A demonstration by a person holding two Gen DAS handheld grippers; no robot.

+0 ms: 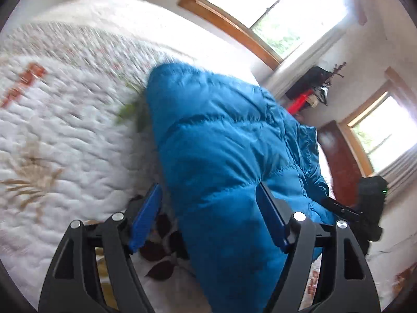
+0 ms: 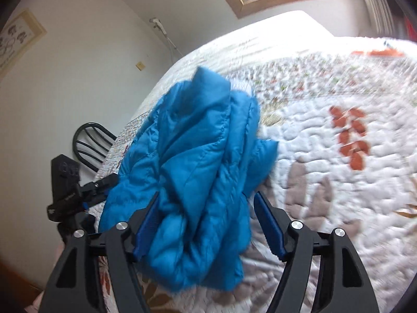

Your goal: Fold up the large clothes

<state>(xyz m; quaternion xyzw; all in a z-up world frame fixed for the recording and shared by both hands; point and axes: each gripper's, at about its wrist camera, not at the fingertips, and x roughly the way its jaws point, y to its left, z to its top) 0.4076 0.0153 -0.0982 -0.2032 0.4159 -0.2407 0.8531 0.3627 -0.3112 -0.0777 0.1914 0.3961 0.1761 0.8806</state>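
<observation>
Blue puffer jacket [image 1: 221,156] lies bunched in a long ridge on the quilted bed [image 1: 65,135], running from between the left tongs [image 1: 208,221] up toward 12 o'clock in the left wrist view. Those tongs stand released: the blue pad at 9 o'clock sits clear of the fabric with quilt showing in the gap, while the pad at 3 o'clock lies against the jacket's flank. From 8 to 11 o'clock the quilt spreads bare and wide; at 3 o'clock the jacket's far edge falls near the bed's side, where the right tongs show as a dark shape.

In the right wrist view the jacket [image 2: 198,156] heaps in crumpled folds between the right tongs [image 2: 206,221], also released: the 9 o'clock pad touches the cloth, the 3 o'clock pad stands apart from it. Its upper corner points to 12 o'clock. Open quilt [image 2: 325,169] stretches from 1 to 4 o'clock. At 9 o'clock the bed's edge is just beside the jacket, with a black chair [image 2: 91,140] beyond it.
</observation>
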